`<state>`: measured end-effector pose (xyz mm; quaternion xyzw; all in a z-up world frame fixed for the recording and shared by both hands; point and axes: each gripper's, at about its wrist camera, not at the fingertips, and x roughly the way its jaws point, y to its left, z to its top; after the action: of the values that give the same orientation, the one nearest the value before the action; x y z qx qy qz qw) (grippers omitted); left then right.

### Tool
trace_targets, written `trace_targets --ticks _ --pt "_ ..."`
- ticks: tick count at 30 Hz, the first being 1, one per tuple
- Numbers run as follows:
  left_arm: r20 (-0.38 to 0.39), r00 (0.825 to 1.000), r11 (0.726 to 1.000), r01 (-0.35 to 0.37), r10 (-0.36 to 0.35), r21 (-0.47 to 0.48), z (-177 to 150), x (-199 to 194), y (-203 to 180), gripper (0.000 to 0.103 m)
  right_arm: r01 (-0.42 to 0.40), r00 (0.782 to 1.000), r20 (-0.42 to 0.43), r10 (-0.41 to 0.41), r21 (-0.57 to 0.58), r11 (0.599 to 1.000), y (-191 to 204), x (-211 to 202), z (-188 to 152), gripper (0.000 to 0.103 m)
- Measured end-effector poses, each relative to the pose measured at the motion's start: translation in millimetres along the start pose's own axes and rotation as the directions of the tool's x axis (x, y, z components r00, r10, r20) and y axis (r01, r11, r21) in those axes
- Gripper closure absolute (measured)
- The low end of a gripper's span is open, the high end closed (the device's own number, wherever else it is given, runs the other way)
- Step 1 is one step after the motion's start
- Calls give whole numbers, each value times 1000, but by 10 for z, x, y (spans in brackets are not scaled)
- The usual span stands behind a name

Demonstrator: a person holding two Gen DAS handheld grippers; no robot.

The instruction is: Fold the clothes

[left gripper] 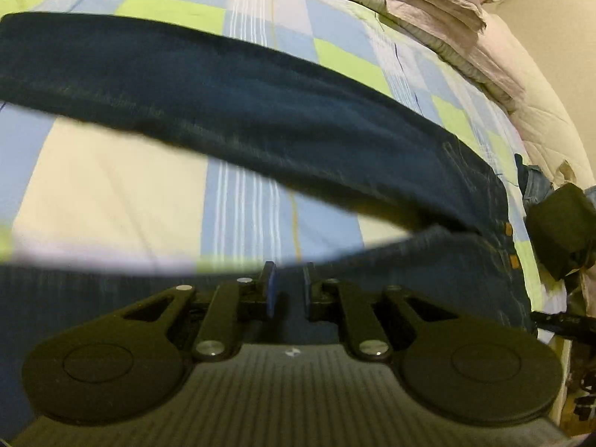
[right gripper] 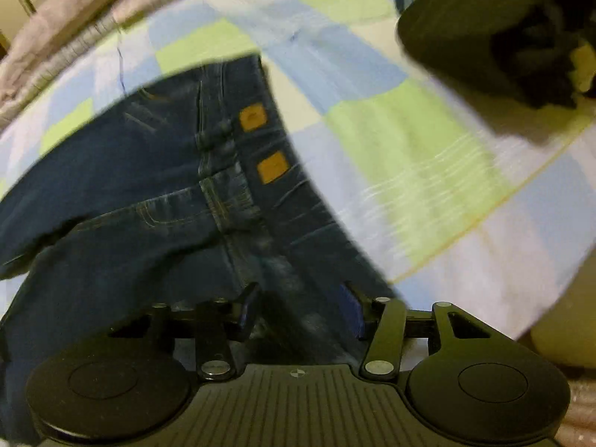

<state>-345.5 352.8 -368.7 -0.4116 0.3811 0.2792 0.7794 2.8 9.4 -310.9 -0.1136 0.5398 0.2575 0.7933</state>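
Dark blue jeans (left gripper: 238, 104) spread on a bed with a checked blue, green and cream cover. One leg runs flat in a long band across the cover; the other leg is lifted, its fabric blurred. Waistband end (right gripper: 223, 171) shows belt loops, pocket seam stitching and two orange-brown patches (right gripper: 262, 141), one above the other. Fabric faded along the seams, slightly creased near the waist.
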Motion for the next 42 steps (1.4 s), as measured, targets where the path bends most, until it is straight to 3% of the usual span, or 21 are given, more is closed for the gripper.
trace_targets --ticks 3,7,8,9,11,13,16,19,22,23,27,30,33,37,40,42 --pt "18 1000 1000 -21 21 -6 -319 -79 -261 94 -21 997 71 27 -92 996 -77 -118 -86 52" --pt "49 999 1000 -14 15 -21 -678 -129 -620 94 -43 996 68 52 -129 991 -351 148 -105 52" --pt "54 998 1000 -15 16 -20 -770 -141 -702 94 -95 994 43 101 -109 989 -467 217 -122 54" --pt "43 999 1000 -26 26 -10 -870 -127 -764 94 -145 989 20 147 -91 985 -580 281 -141 72" --pt "14 997 997 -73 73 3 -1045 -86 -851 94 -185 983 -9 186 -126 975 -708 292 -202 75" --pt "-15 991 991 -131 131 14 -1187 -47 -915 94 -156 988 -34 152 -161 975 -742 201 -205 74" --pt "35 990 990 -137 136 35 -1160 -147 -1049 94 -63 998 18 68 -171 983 -642 -54 -106 72" --pt "86 986 983 -151 142 102 -1003 -100 -1229 94 -169 976 105 192 -193 967 -360 -206 -28 70" --pt "109 992 985 -76 59 154 -771 149 -1466 93 -208 962 108 249 -294 933 139 -32 -18 69" --pt "112 993 983 -52 33 173 -718 235 -1540 92 -197 963 110 244 -327 924 283 67 -42 69" --pt "80 995 957 -79 58 280 -947 492 -1687 88 -112 984 71 161 -454 884 651 445 -361 68" --pt "60 995 931 -95 78 352 -1123 657 -1774 89 -49 981 136 137 -512 858 543 335 -651 68" --pt "60 995 940 -97 81 329 -1354 420 -1521 89 -47 989 97 113 -520 853 322 209 -832 68" --pt "54 995 979 -88 79 185 -1487 42 -983 99 -22 996 63 64 -518 855 121 96 -989 68" --pt "100 982 981 -168 158 101 -1419 -290 -507 98 4 999 36 17 -500 866 197 37 -935 68" --pt "143 964 970 -235 225 64 -1331 -497 -183 98 15 999 54 9 -431 902 280 -87 -882 67"
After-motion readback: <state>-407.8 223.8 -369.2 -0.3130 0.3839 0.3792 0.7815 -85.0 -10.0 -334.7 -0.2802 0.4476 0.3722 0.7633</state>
